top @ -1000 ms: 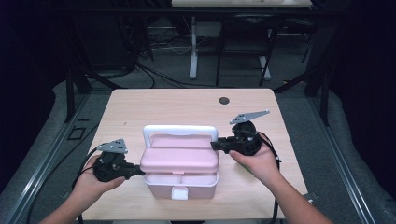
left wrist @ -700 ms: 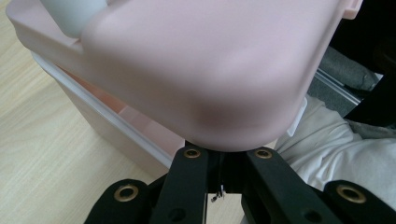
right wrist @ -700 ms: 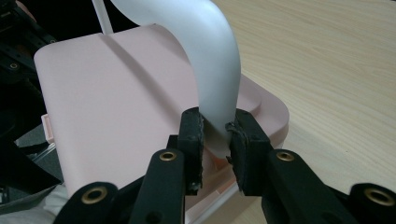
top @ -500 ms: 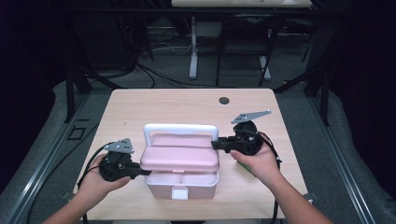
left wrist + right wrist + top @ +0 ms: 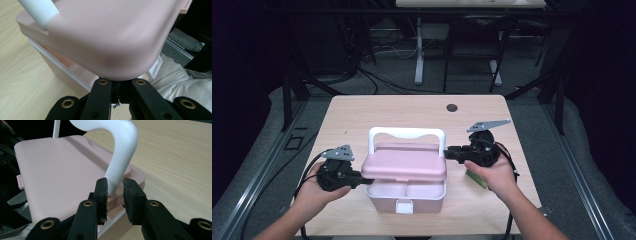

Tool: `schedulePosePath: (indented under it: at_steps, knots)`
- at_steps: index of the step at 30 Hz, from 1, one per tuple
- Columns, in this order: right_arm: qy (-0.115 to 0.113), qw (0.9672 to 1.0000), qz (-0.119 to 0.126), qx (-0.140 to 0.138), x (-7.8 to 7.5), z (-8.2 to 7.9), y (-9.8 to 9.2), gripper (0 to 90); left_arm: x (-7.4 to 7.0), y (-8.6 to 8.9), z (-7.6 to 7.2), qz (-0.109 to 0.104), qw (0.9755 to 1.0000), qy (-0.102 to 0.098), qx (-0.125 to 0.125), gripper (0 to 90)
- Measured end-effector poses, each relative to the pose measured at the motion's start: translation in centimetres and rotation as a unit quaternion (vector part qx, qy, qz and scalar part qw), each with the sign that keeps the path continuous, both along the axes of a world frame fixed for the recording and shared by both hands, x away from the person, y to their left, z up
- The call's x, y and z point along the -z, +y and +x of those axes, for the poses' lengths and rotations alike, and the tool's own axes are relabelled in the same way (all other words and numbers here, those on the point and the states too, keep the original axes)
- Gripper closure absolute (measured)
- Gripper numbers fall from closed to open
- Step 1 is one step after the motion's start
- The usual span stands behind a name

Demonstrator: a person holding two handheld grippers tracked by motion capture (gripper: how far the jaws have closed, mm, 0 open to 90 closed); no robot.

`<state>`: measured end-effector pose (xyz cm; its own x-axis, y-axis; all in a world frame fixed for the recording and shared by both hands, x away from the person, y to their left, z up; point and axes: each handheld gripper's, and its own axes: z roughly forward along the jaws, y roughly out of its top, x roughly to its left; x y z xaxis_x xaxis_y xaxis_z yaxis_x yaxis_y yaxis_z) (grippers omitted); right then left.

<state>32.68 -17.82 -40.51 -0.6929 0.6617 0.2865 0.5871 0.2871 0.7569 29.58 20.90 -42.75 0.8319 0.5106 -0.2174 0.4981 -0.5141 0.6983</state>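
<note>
Table (image 5: 362,115): light wood top, dark floor and stand legs beyond its far edge.

Pink box (image 5: 404,192): sits near the front middle of the table, between my two hands. I see its pink lid (image 5: 404,162) lifted off the base on the left side, a gap showing the white-rimmed compartments underneath; in the left gripper view the lid corner (image 5: 105,37) looms just above my jaws with the base rim below it.

White handle (image 5: 407,134): stands upright over the back of the lid, an arch from one end to the other. In the right gripper view its right leg (image 5: 120,167) comes down to the lid right between my jaws.

Left gripper (image 5: 362,181): at the box's left end, jaws drawn together under the lid's edge; I cannot tell whether anything is pinched between them.

Right gripper (image 5: 451,152): at the box's right end, level with the handle's foot. Jaws part open, one pad on each side of the handle leg (image 5: 113,188); left pad looks to be touching, right pad a sliver apart. Not gripping.

Small dark disc (image 5: 452,107): far side of table, well apart from the box.
</note>
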Motion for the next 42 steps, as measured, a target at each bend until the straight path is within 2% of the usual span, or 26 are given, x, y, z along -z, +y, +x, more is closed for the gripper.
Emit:
schedulePosePath:
  at_steps: [6, 17, 24, 28, 33, 42]
  knots:
    - [-0.014, 0.9998, -0.015, 0.003, 0.0, -0.9, -0.4, 79.1, -0.6, 0.0, 0.3, -0.005, 1.0, -0.003, -0.005, 89.5]
    - [-0.019, 0.9996, -0.02, 0.008, 0.3, -2.1, -0.9, 84.2, -1.9, -0.1, 1.1, -0.009, 0.9998, -0.006, -0.014, 89.5]
    - [-0.016, 0.9995, -0.027, 0.004, 1.5, -2.8, -0.8, 85.8, -2.6, 0.0, 2.0, -0.013, 0.9996, -0.009, -0.024, 89.4]
    - [-0.017, 0.9994, -0.031, -0.006, 2.4, -3.3, -0.1, 86.0, -2.9, -0.1, 2.4, -0.018, 0.9993, -0.012, -0.03, 89.5]
    - [-0.019, 0.9989, -0.038, -0.018, 3.2, -3.8, 0.9, 86.5, -3.4, -0.2, 2.8, -0.016, 0.9992, -0.016, -0.034, 89.4]
    - [-0.019, 0.9979, -0.048, -0.04, 4.0, -4.4, 2.5, 86.8, -4.0, -0.3, 3.4, -0.016, 0.9988, -0.022, -0.04, 89.4]
